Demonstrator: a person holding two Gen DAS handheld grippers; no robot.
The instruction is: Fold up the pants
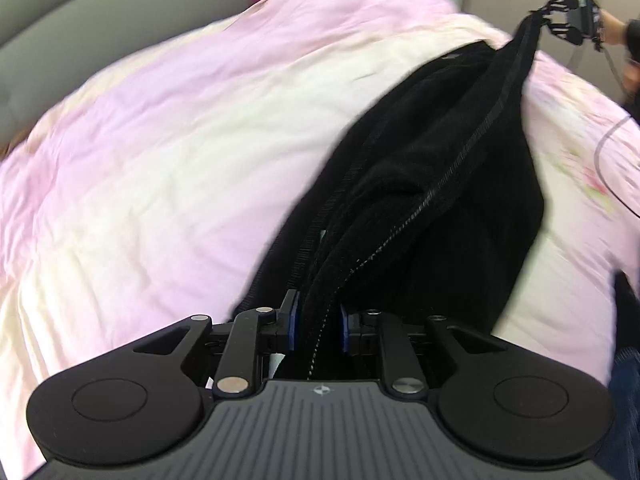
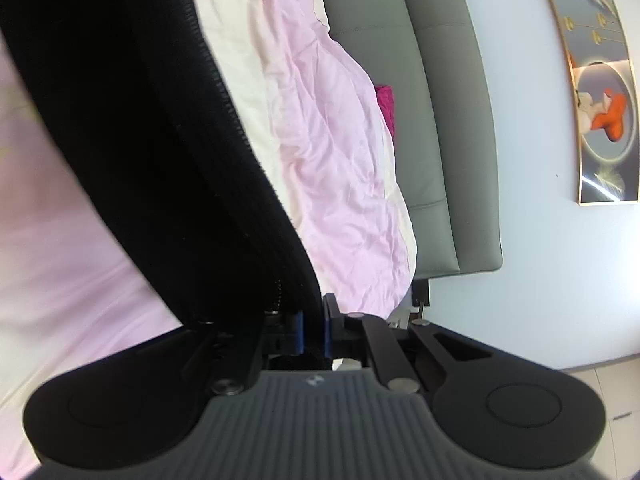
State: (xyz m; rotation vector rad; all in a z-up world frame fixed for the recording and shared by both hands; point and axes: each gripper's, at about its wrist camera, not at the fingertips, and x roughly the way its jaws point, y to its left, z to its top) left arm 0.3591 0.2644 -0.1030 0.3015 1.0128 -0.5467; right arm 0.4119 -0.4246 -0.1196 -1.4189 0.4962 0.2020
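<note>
The black pants point(image 1: 432, 184) hang stretched between my two grippers above a pink and cream bedspread point(image 1: 180, 152). My left gripper point(image 1: 318, 322) is shut on one end of the ribbed waistband. My right gripper point(image 1: 554, 12) shows at the far upper right of the left wrist view, shut on the other end and lifted. In the right wrist view my right gripper point(image 2: 314, 334) pinches the black pants point(image 2: 152, 120) between its blue pads, and the cloth runs up and to the left.
A grey padded headboard point(image 2: 432, 112) stands behind the bedspread point(image 2: 328, 152). A magenta cloth point(image 2: 386, 108) lies at the bed's edge. A framed picture point(image 2: 600, 100) hangs on the pale wall. A person's hand point(image 1: 616, 32) holds the right gripper.
</note>
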